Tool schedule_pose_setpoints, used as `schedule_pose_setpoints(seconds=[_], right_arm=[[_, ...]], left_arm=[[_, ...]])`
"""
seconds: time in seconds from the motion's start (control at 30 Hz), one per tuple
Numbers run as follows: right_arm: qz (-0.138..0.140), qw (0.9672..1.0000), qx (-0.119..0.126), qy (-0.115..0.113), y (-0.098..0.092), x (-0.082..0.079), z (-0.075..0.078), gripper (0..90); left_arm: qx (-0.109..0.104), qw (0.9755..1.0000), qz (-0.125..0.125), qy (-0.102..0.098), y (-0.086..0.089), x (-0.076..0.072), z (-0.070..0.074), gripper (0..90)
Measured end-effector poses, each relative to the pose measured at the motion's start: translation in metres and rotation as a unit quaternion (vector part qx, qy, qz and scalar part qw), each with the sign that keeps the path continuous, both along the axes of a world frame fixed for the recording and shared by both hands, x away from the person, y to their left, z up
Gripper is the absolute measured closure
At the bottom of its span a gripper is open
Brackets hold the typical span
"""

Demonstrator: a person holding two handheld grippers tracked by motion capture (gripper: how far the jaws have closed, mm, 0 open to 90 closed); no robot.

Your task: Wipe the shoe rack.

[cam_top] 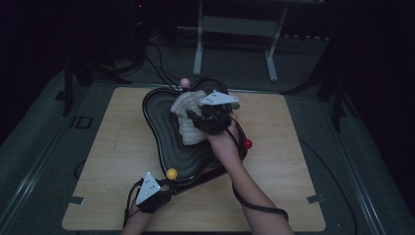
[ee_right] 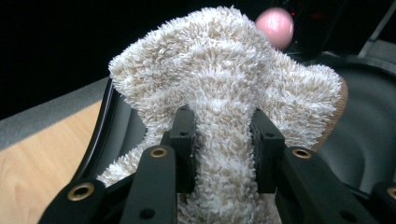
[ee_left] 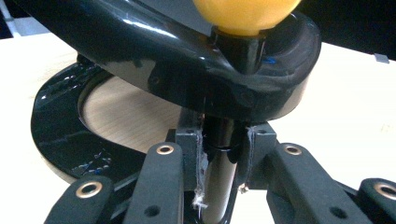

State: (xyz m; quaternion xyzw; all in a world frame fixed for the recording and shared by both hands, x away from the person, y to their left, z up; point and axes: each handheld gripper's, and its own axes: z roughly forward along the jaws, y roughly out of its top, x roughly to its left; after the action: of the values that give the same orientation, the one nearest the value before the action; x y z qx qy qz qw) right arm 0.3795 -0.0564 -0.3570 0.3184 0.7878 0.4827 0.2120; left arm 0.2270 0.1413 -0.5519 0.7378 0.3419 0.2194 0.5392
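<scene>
The right claw was clamped on a fold of a fluffy cream towel, its two black jaws pressing into the pile from either side. The towel looked thick and shaggy, with a long looped nap, off-white to pale beige, bunched into rounded humps above the jaws and hanging down in a loose tail below them. In the high view the right claw sat over the middle of a glossy black tray, with the towel draped from it onto the tray's ribbed inner floor. The tray was wavy-edged and shallow, with stepped contour lines running round its basin.

The left claw was closed narrowly on a slim black post that stood under the tray's near rim, the padded jaws pressing on both sides of it. Just above that post sat a yellow ball on the rim. In the high view the left claw lay at the near left corner of the tray, beside the yellow ball.

A red ball stood on the tray's right edge and a pink ball on its far edge. The tray rested on a pale wooden counter.
</scene>
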Motion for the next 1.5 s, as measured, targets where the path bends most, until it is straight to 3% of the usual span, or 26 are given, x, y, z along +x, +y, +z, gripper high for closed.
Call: schedule_pose_setpoints(seconds=[0.13, 0.23, 0.33, 0.43, 0.5, 0.67, 0.97, 1.2, 1.5], right_arm=[[-0.012, 0.9999, -0.008, 0.008, 0.018, 0.027, 0.006, 68.2], [-0.014, 0.9997, -0.013, 0.011, 0.024, 0.037, 0.004, 68.1], [-0.022, 0.9985, -0.051, 0.005, 0.033, 0.046, -0.005, 68.0], [-0.024, 0.9972, -0.07, 0.006, 0.036, 0.05, -0.018, 68.1], [-0.023, 0.9979, -0.058, 0.015, 0.033, 0.048, -0.02, 68.2], [-0.018, 0.9978, -0.061, 0.019, 0.025, 0.039, -0.028, 68.4], [-0.017, 0.9978, -0.063, 0.01, 0.014, 0.018, -0.043, 68.6], [-0.013, 0.9971, -0.074, 0.008, 0.01, 0.005, -0.051, 68.8], [0.003, 0.9975, -0.07, 0.009, -0.004, -0.013, -0.064, 68.7]], left_arm=[[0.001, 1.0, -0.001, 0.001, 0.0, 0.0, 0.0, 72.7], [0.002, 1.0, -0.002, 0.002, 0.0, 0.0, 0.001, 72.8], [0.004, 1.0, 0.0, 0.003, -0.001, 0.0, 0.001, 72.8], [0.004, 1.0, -0.001, 0.003, -0.001, 0.0, 0.001, 73.0], [0.002, 1.0, -0.002, 0.005, -0.001, 0.0, 0.001, 72.9], [0.0, 1.0, -0.002, 0.004, -0.002, 0.0, 0.0, 72.8], [-0.018, 0.999, 0.002, 0.04, -0.002, 0.002, 0.004, 71.6], [-0.007, 0.9993, 0.004, 0.036, -0.008, 0.003, 0.005, 72.0], [-0.003, 0.9995, 0.005, 0.03, -0.008, 0.002, 0.004, 72.5]])
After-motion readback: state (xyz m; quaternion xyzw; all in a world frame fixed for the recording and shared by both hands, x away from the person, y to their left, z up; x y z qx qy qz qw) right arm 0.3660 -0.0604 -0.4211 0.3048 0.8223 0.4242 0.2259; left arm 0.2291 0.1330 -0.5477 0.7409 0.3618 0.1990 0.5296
